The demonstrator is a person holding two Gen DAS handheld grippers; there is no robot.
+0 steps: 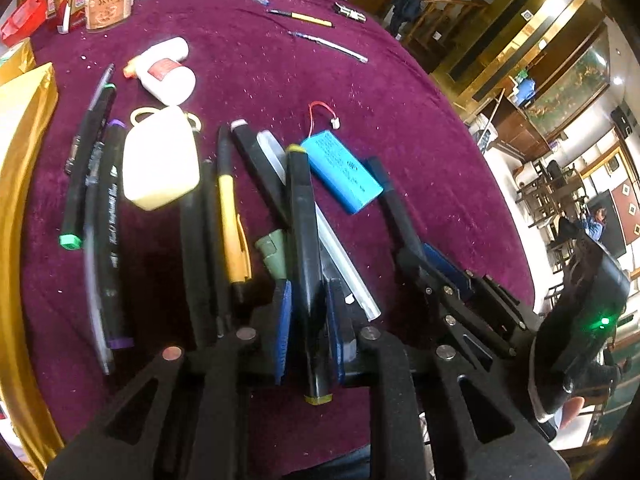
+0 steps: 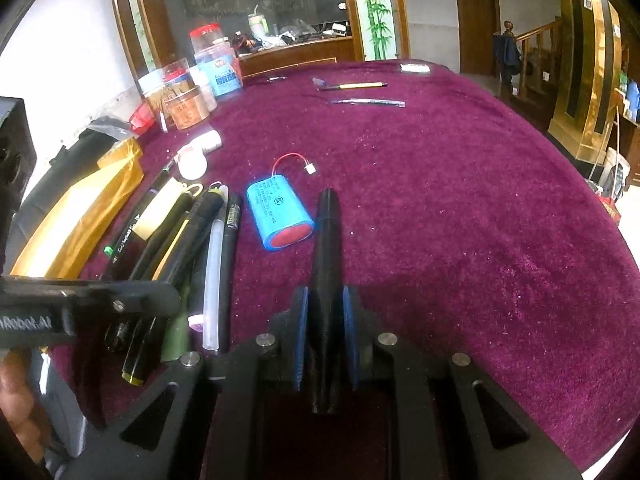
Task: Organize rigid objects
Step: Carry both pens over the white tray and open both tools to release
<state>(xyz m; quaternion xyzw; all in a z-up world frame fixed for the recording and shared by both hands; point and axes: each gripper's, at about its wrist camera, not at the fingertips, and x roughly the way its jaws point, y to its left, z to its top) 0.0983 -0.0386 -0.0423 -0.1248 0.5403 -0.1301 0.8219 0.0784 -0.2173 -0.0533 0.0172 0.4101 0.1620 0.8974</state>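
Both views are taken from cameras mounted on the hand-held grippers, each looking forward and steeply down along its own jaws. The left wrist view is held close above the row of pens [image 1: 224,216] on the purple tabletop [image 1: 420,152], and the right gripper [image 1: 452,276] is seen at its right side. The right wrist view is set just to the right of that row, facing across the tabletop [image 2: 460,220] toward the jars [image 2: 188,92] and the far wall. The blue battery pack [image 1: 340,170] [image 2: 278,216] and the pens [image 2: 216,248] are shared by both views.
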